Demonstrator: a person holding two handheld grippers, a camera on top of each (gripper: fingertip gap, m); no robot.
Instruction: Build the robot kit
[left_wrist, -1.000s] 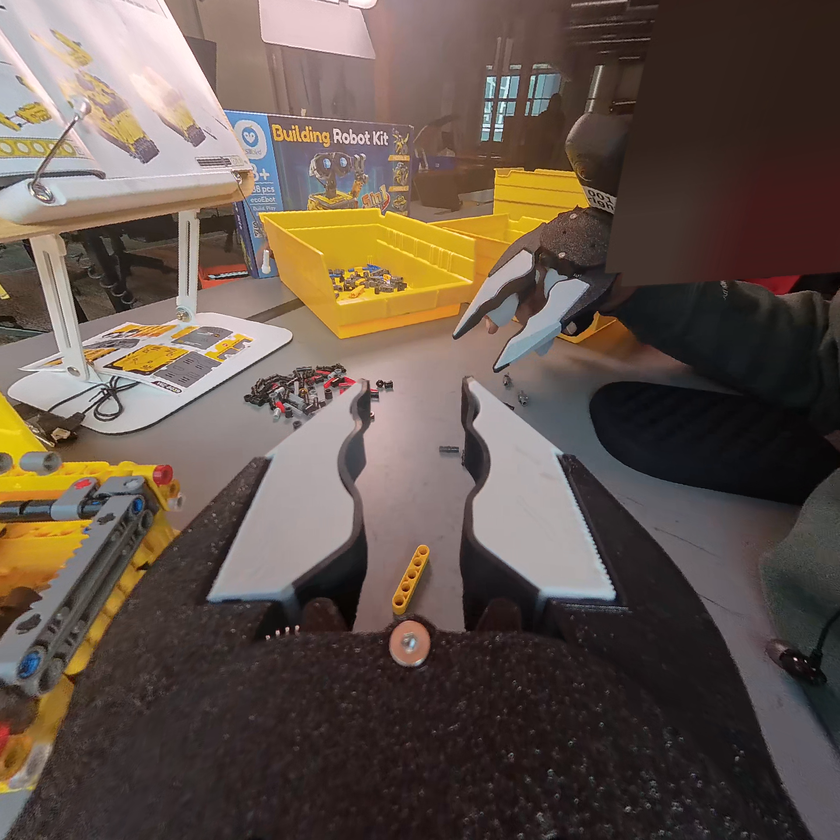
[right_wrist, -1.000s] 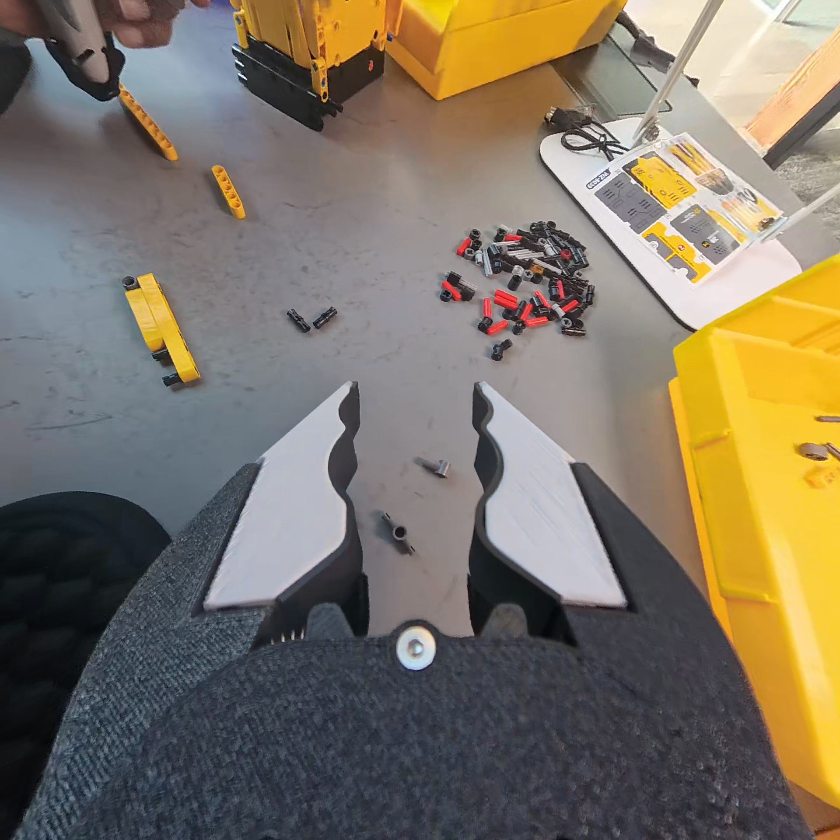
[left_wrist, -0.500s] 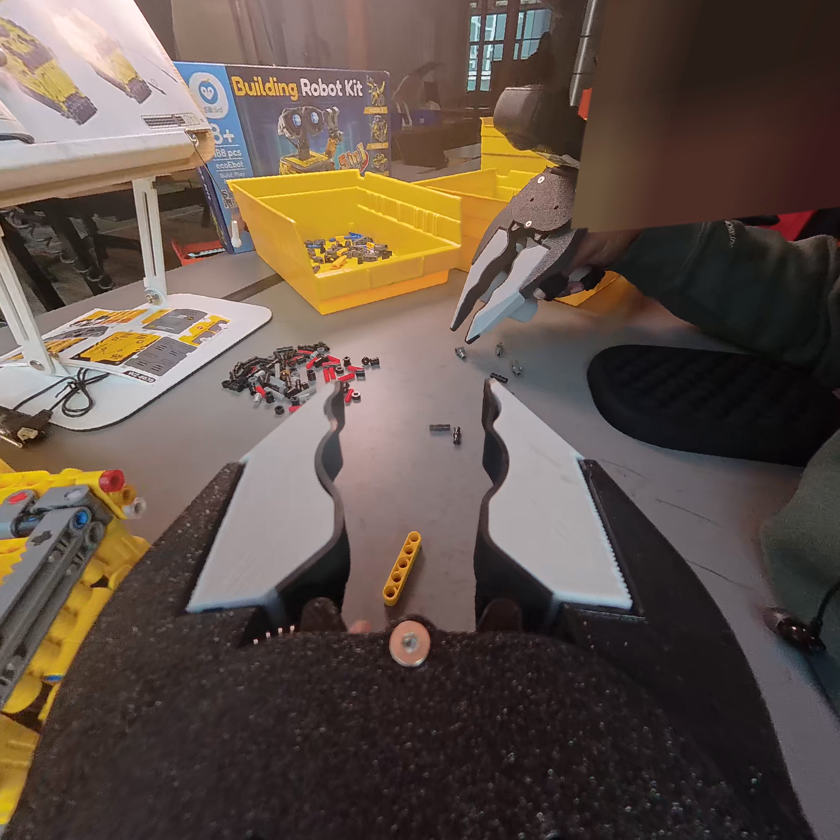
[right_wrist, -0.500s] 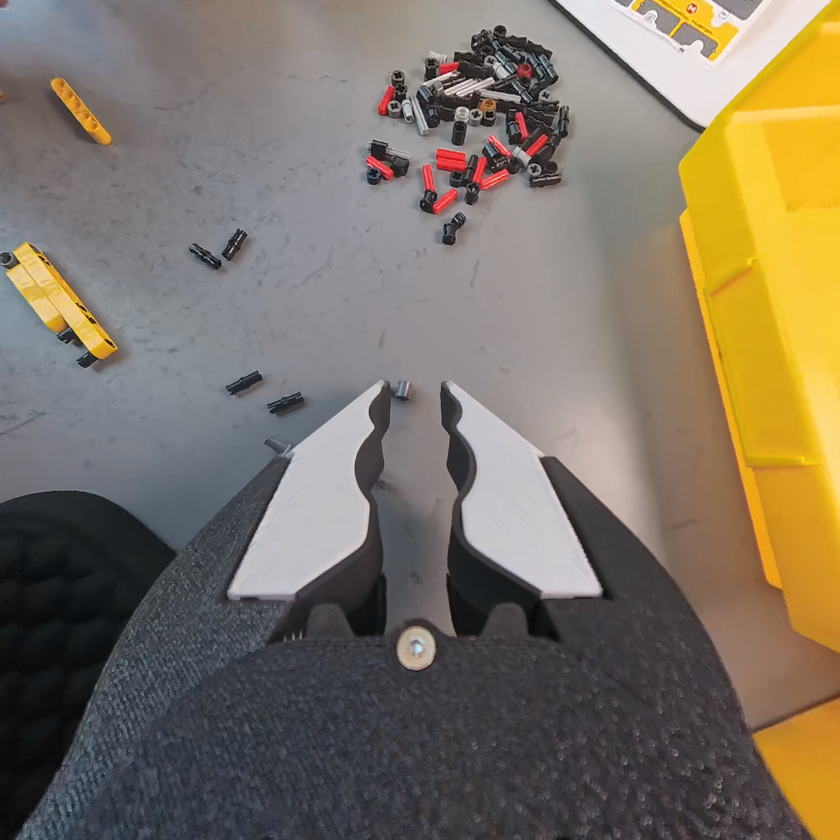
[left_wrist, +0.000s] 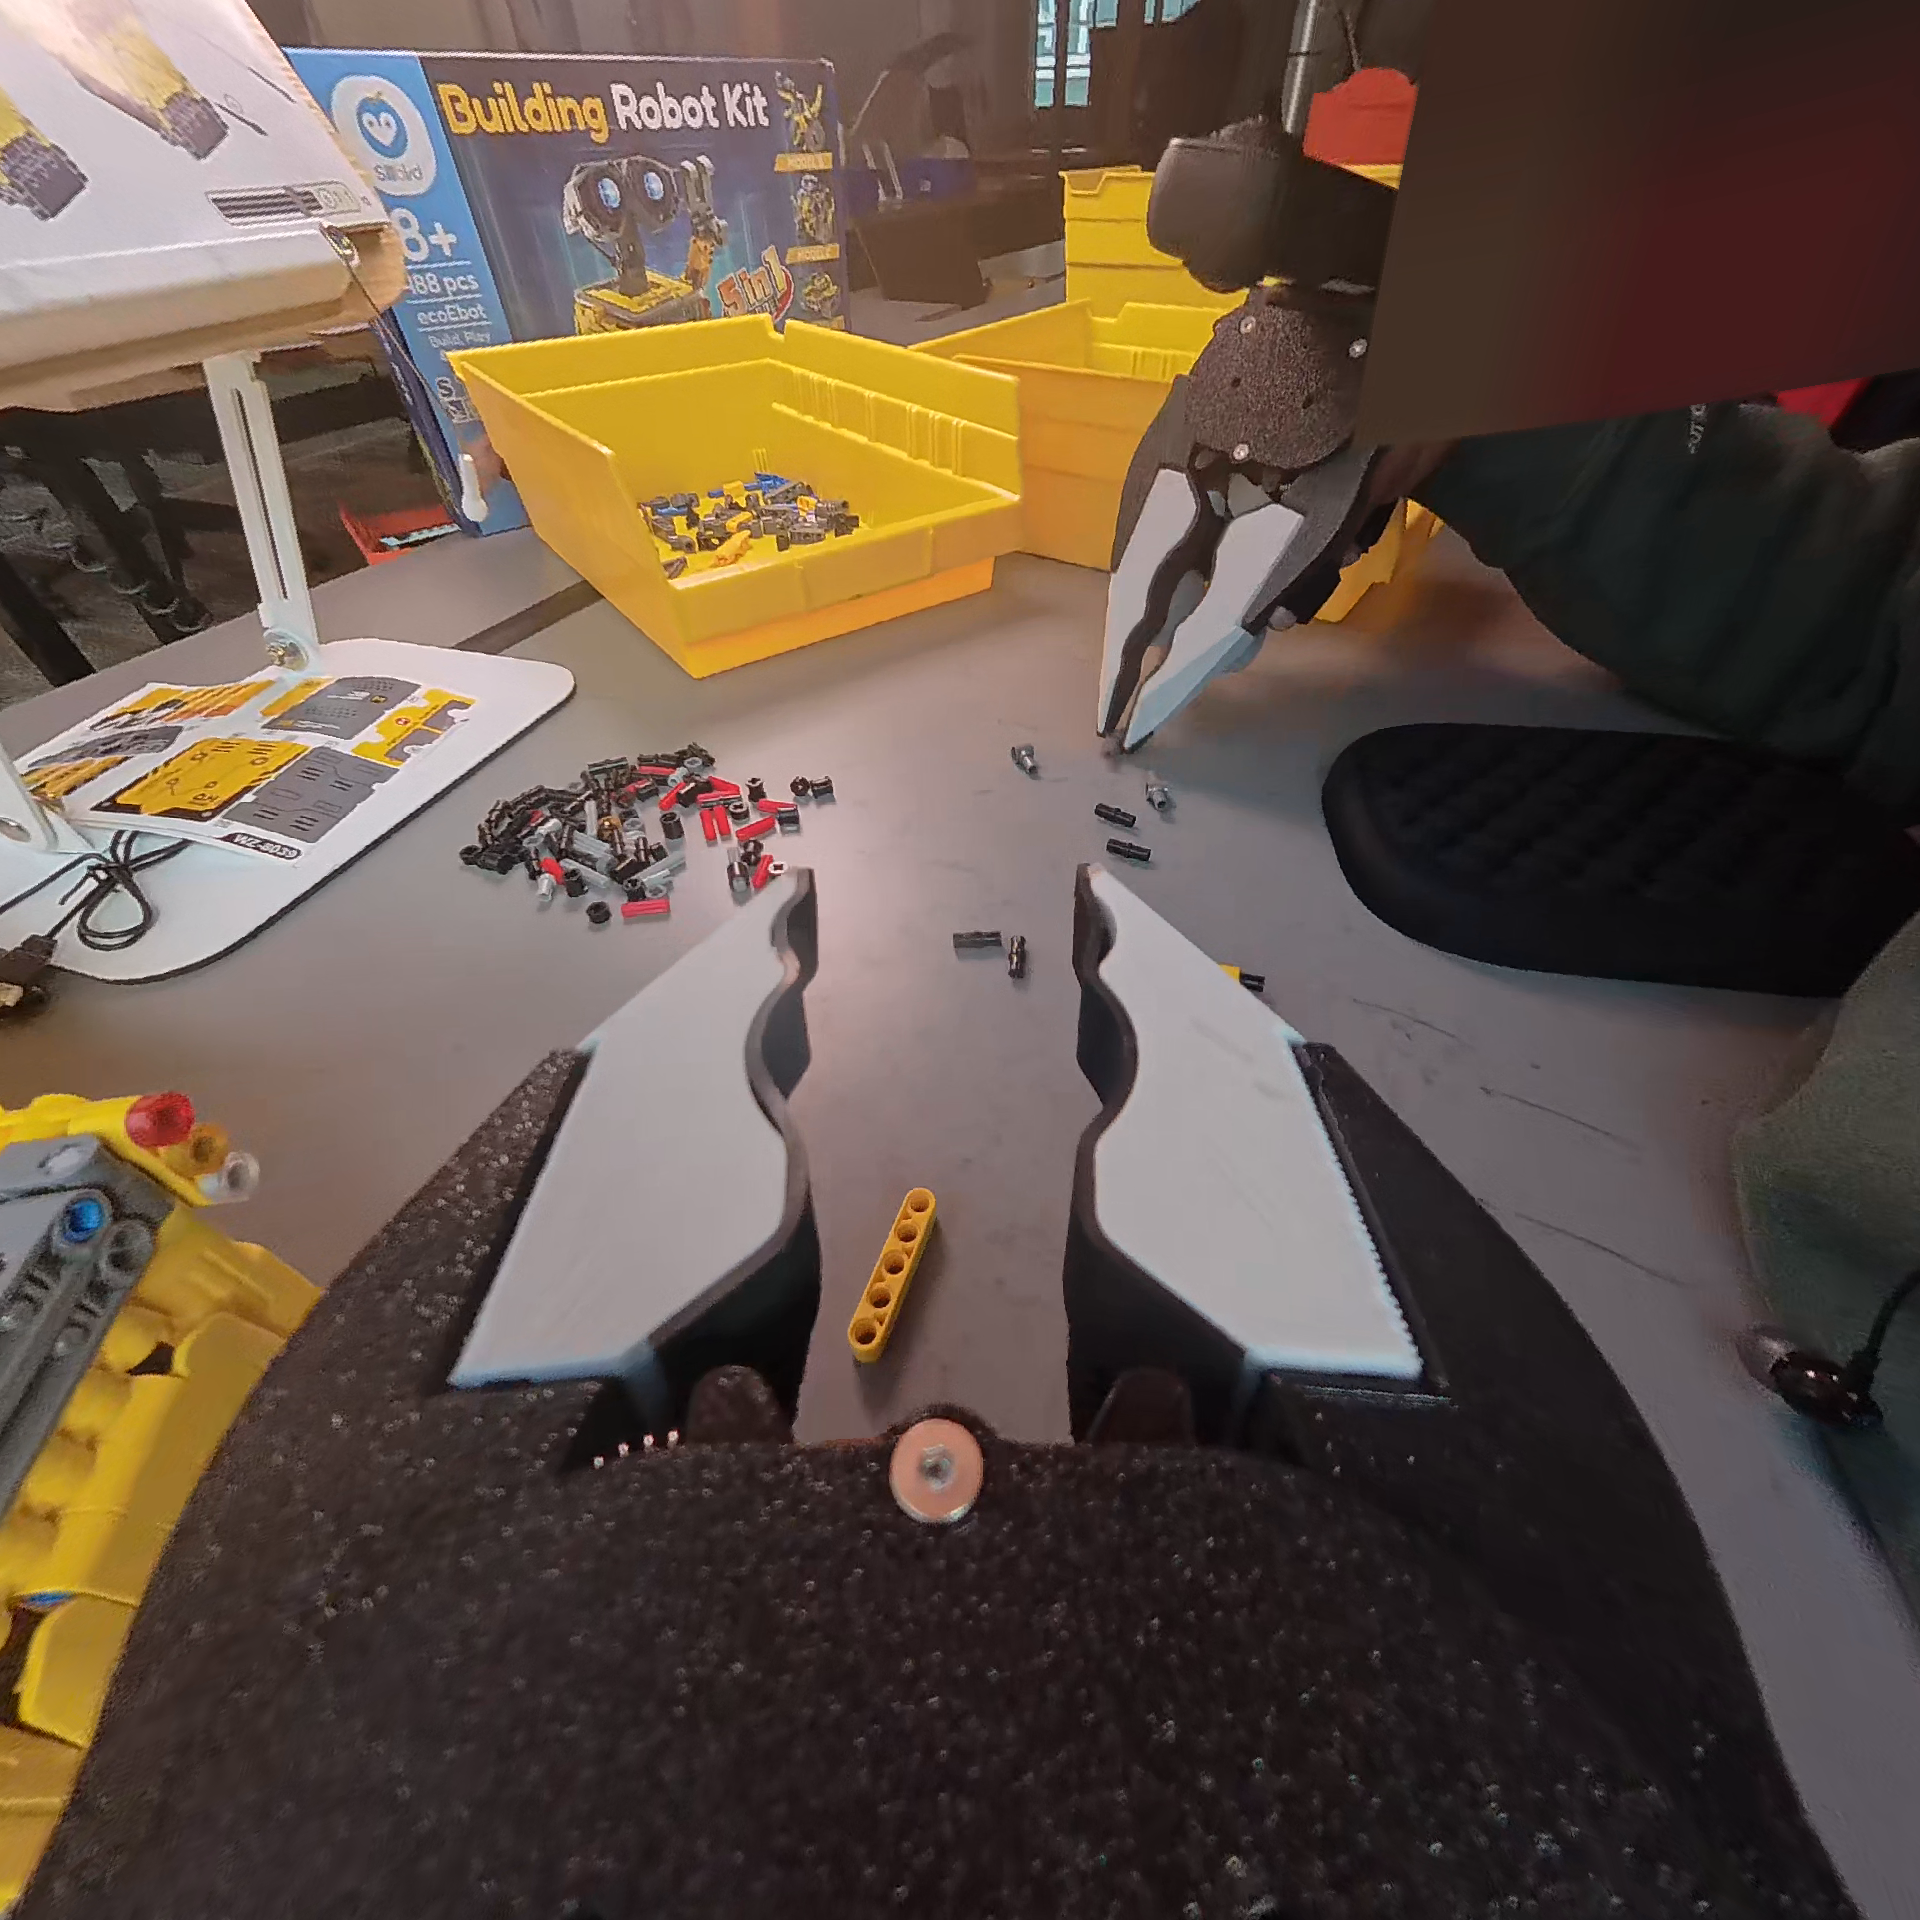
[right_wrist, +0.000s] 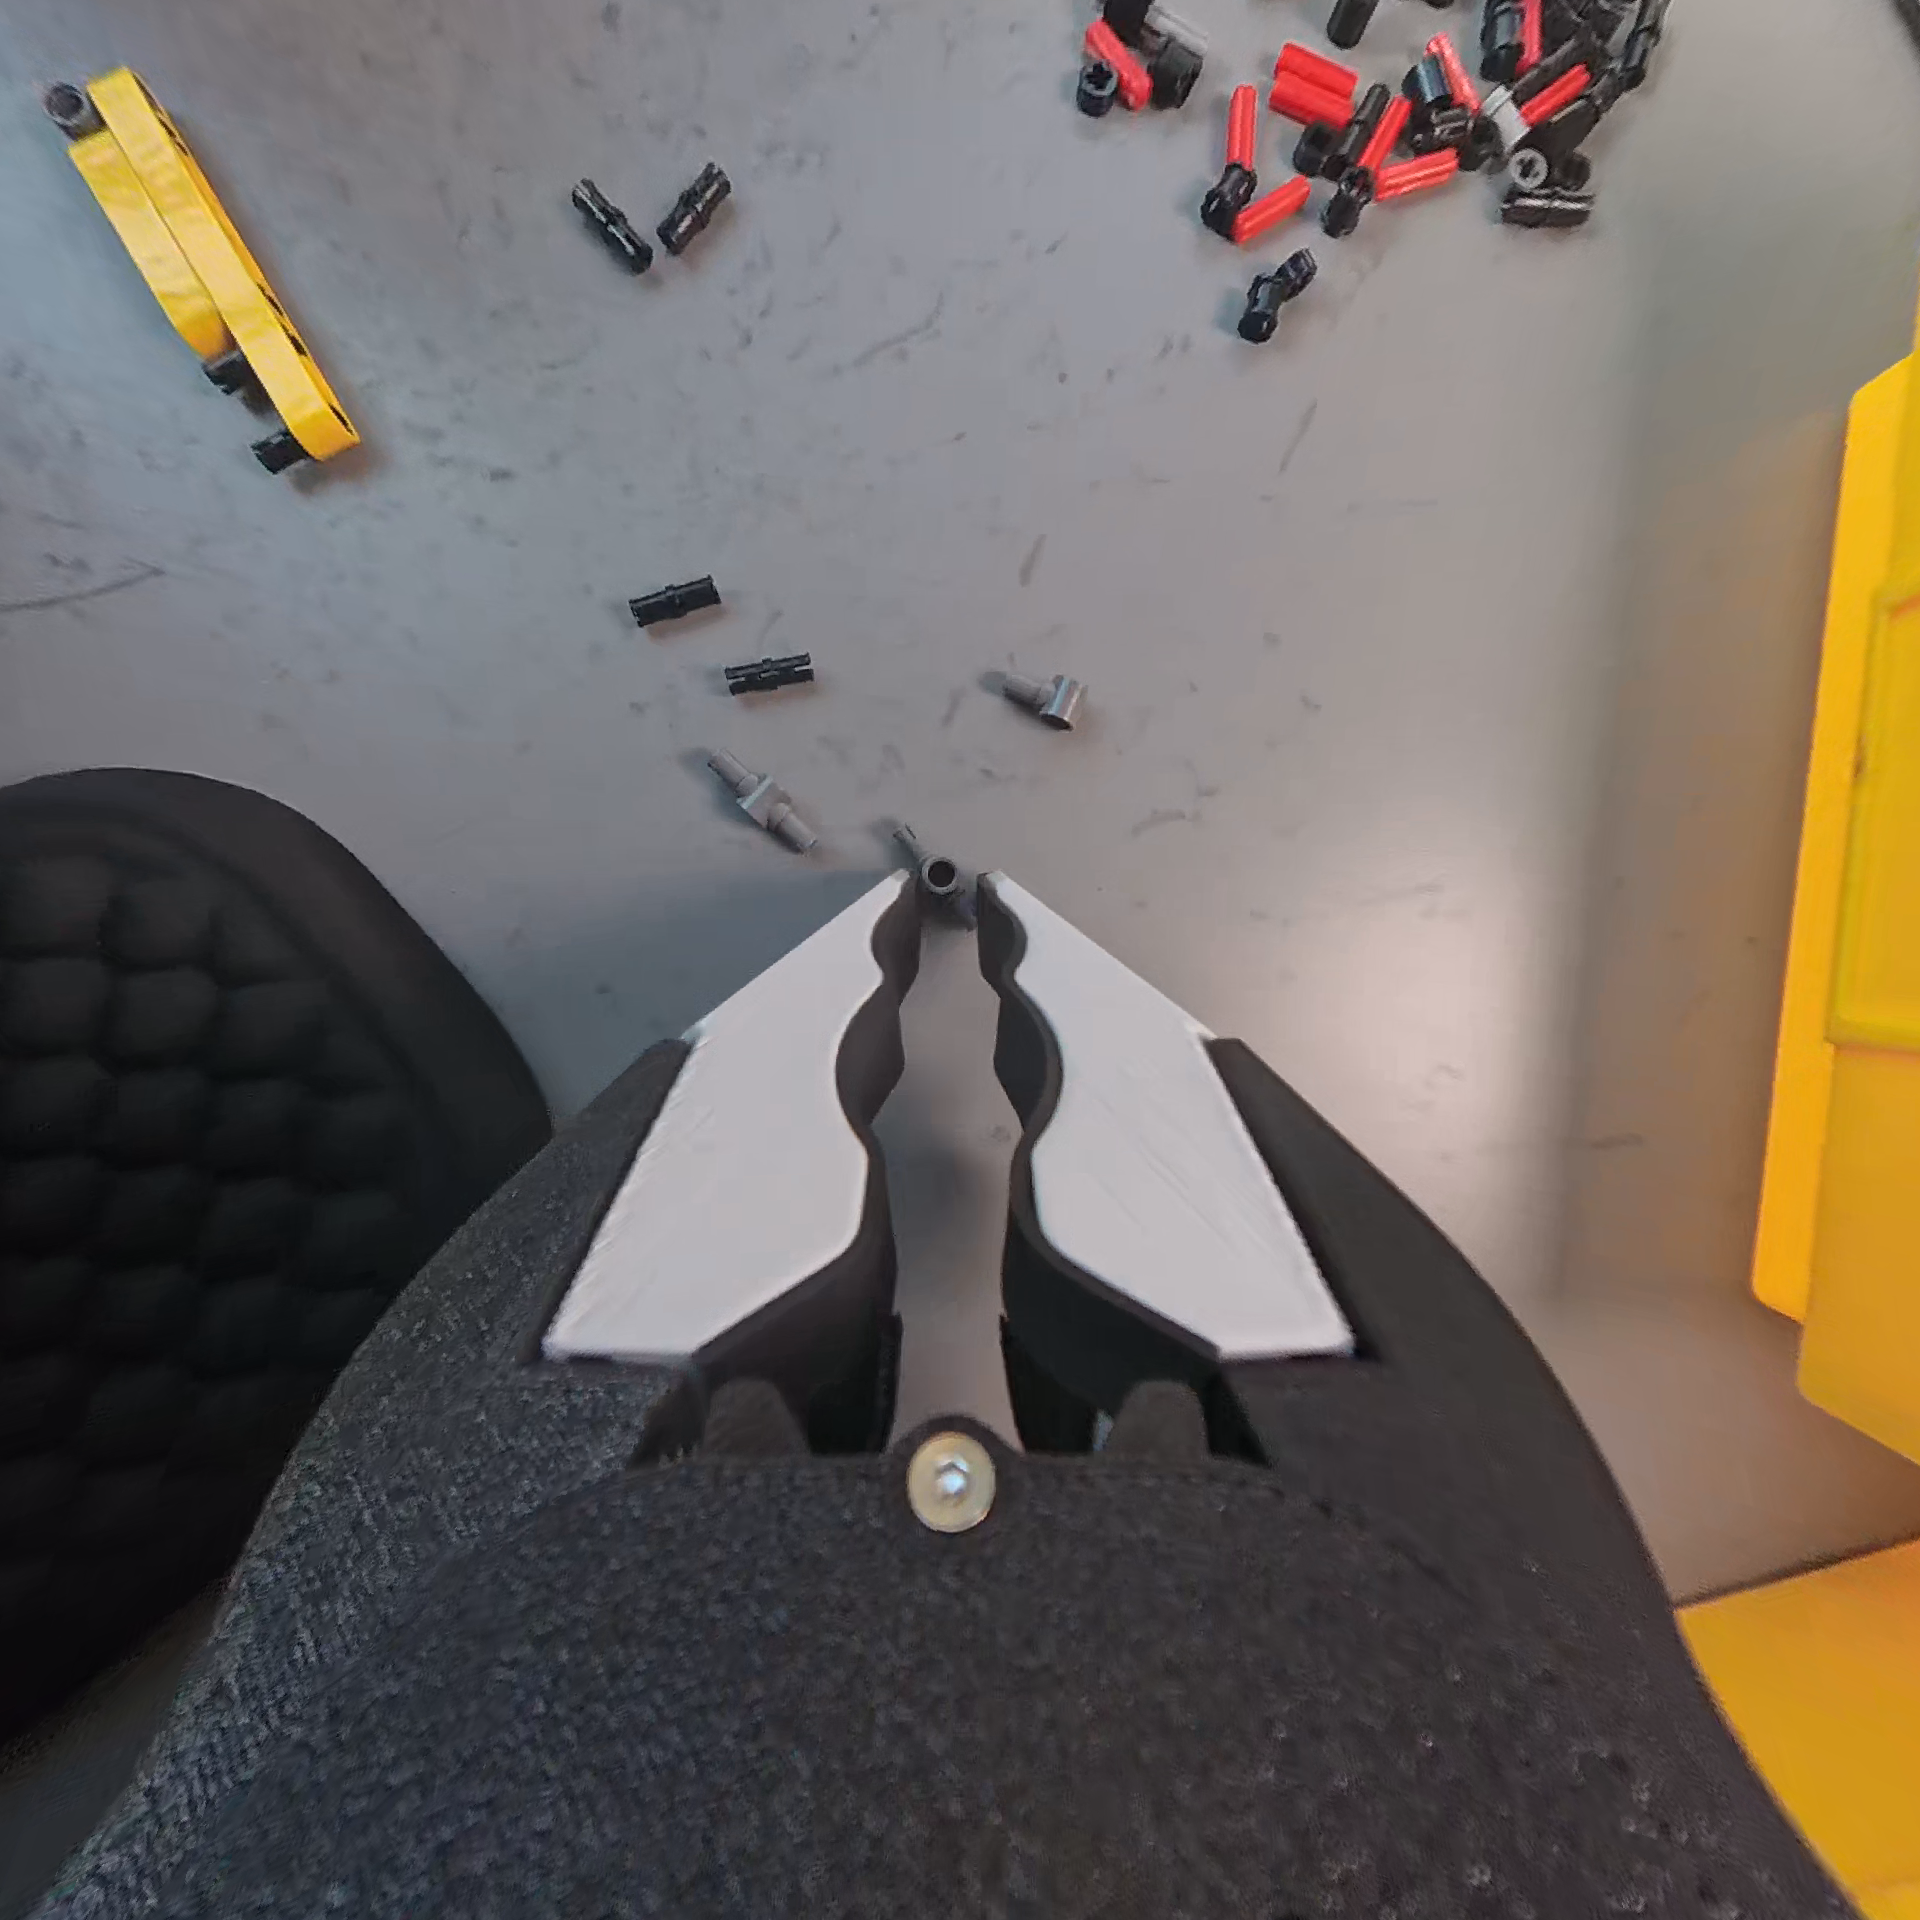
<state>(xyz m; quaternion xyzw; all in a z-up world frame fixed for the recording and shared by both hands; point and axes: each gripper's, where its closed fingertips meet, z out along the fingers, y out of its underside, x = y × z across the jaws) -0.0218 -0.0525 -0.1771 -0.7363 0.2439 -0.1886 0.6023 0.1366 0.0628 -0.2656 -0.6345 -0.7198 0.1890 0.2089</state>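
Note:
My right gripper (right_wrist: 940, 883) points down at the grey table, its fingertips pinched on a small dark grey pin (right_wrist: 940, 873). It also shows in the left wrist view (left_wrist: 1120, 740), tips on the table. Two more grey pins (right_wrist: 762, 800) (right_wrist: 1044, 701) and two black pins (right_wrist: 673, 601) lie just ahead of it. My left gripper (left_wrist: 945, 883) is open and empty, low over the table. A short yellow beam (left_wrist: 891, 1273) lies on the table between its fingers. Two black pins (left_wrist: 989, 943) lie near its tips.
A pile of red, black and grey pins (left_wrist: 634, 821) lies left of centre. Yellow bins (left_wrist: 748, 488) (right_wrist: 1870, 935) stand at the back and right. A black pad (left_wrist: 1621, 842), a yellow double beam (right_wrist: 208, 260), a yellow model (left_wrist: 94, 1299) and an instruction stand (left_wrist: 260, 727) surround the work area. The tips of one gripper are about 20 centimetres away from the tips of the other.
My right gripper has come down to the table and narrowed from wide open to pinching a grey pin. My left gripper has opened a little wider and drifted slightly.

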